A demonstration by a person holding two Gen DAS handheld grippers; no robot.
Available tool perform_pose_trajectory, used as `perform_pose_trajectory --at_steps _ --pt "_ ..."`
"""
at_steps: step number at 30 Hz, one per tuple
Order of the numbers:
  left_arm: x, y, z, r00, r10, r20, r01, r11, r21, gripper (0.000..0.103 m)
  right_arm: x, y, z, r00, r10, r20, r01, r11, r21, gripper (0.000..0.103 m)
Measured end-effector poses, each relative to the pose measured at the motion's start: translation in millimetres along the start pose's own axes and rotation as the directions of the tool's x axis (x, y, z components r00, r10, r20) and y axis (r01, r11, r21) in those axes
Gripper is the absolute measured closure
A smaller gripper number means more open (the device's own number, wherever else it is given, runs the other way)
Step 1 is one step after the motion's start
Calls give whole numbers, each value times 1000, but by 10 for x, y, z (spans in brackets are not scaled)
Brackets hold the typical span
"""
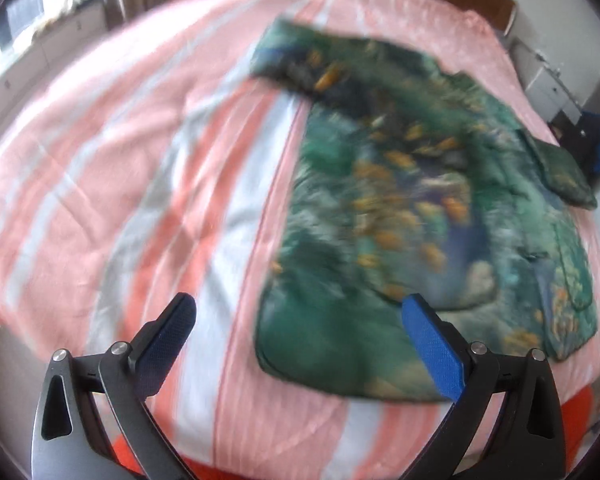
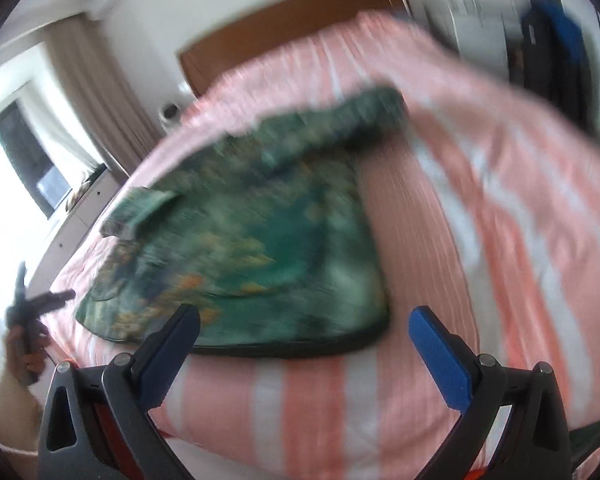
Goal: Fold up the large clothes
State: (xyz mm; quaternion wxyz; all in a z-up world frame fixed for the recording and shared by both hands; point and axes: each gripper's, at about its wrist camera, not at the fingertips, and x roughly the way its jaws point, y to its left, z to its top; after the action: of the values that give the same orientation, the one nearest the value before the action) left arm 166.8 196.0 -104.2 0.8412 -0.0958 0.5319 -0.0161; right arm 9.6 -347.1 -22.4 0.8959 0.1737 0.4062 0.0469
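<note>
While both views are blurred by motion, the main layout is readable. A green printed garment (image 1: pixel 412 208) lies spread flat on a bed covered by a pink-and-white striped bedspread (image 1: pixel 112 168). In the left wrist view the garment occupies the right half of the bed, with one sleeve (image 1: pixel 300 60) extending toward the far left and the other sleeve (image 1: pixel 560 176) at the right edge. The left claw (image 1: pixel 298 312) stands wide, holding nothing, and hovers above the near hem of the garment; its right finger overlaps the cloth in the picture, but contact cannot be confirmed.

In the right wrist view the garment (image 2: pixel 260 240) lies at centre, with its near hem just beyond the fingertips. The right claw (image 2: pixel 304 320) is likewise spread wide and holds nothing. At the left edge of this view, the left claw (image 2: pixel 32 304) appears small and blurred in the person's hand (image 2: pixel 24 356). A wooden headboard (image 2: pixel 284 28) closes the far end of the bed.
</note>
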Motion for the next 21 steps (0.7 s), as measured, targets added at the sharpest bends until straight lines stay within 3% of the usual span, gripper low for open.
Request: perform_pose_trajectory --at_steps 2,4,7,8,9,10,11,12,13,18,21 --pt "206 17 22 995 -71 -69 71 997 -8 1 242 -258 66 997 18 -73 -14 998 61 0" --pt "328 -53 15 991 -87 -104 89 996 8 1 441 -347 115 994 19 -106 -12 998 66 0" --pt "464 -225 -45 994 -12 -109 21 997 76 3 713 -316 138 986 26 -164 -20 999 36 3" --pt "464 -261 -67 995 1 -104 8 996 87 22 792 -308 138 982 24 -185 -17 999 42 9" --pt "442 -319 -110 994 -4 -105 15 994 105 35 873 -289 132 978 8 -207 2 999 49 29" --pt "396 -359 -125 995 8 -103 4 993 118 60 901 -280 133 978 6 -210 4 999 48 51" --pt "325 -416 -127 995 35 -90 -22 990 138 84 905 -249 135 977 9 -215 0 999 45 60" --pt "246 -458 -146 996 43 -76 -30 987 156 87 874 -197 148 976 -8 -216 14 999 29 83" --pt "179 -463 -158 997 40 -64 -29 986 165 88 816 -158 163 978 -20 -210 24 1000 16 88" --pt "-249 -400 -288 999 -10 -48 19 985 173 90 297 122 245 988 -38 -147 29 998 -62 91" --pt "-349 -291 -538 998 -7 -70 18 986 167 89 33 185 147 988 -45 -147 33 996 -84 91"
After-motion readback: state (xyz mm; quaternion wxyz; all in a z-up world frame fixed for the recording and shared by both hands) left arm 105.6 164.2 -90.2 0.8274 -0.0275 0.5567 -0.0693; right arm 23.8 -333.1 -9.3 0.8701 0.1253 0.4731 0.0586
